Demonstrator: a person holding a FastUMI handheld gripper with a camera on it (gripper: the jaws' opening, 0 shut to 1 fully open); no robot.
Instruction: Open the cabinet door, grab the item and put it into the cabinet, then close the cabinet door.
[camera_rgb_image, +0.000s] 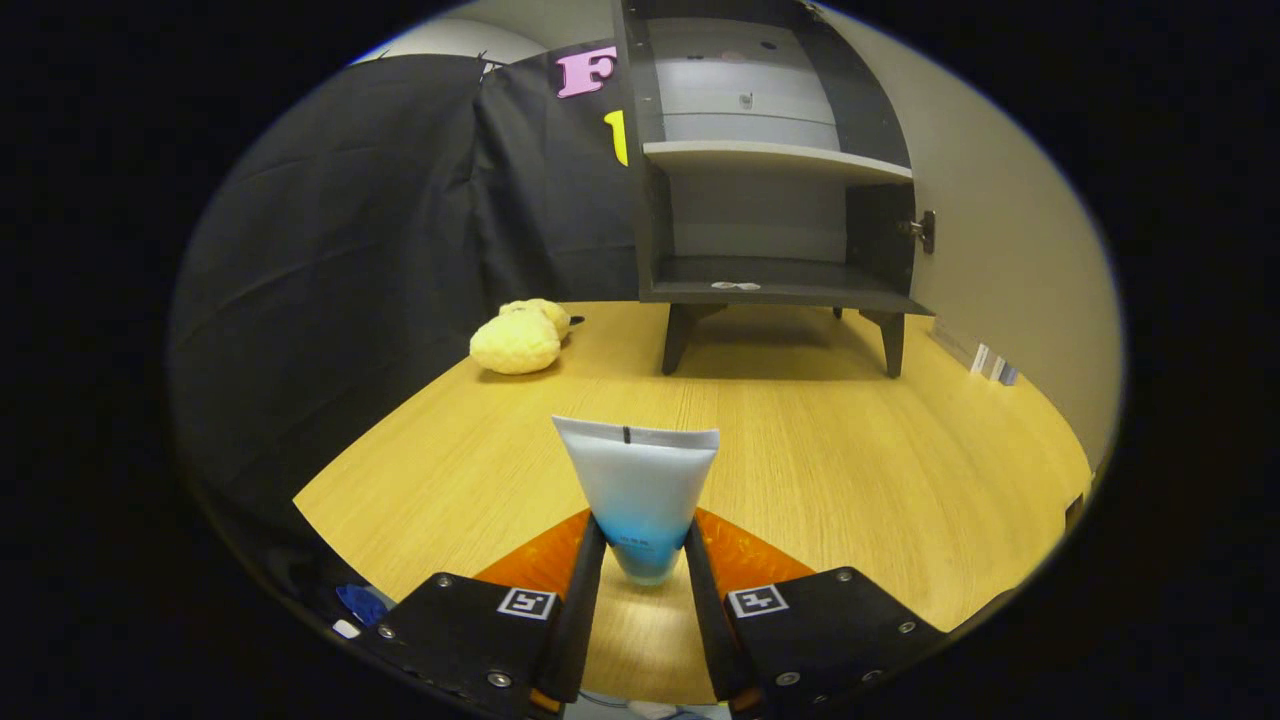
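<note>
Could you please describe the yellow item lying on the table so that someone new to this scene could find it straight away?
Start at the dark cabinet standing open on the wooden table. Left of its legs, near the black cloth, lies the yellow plush toy. It is soft, lumpy and pale yellow, unlike the smooth white-and-blue tube held upright in the gripper, whose fingers press on its lower end.

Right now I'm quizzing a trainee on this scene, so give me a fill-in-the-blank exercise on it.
1. The tool is shut on the ____.
2. The cabinet door is ____.
3. The yellow toy lies on the ____.

Missing words: tube; open; table
</note>
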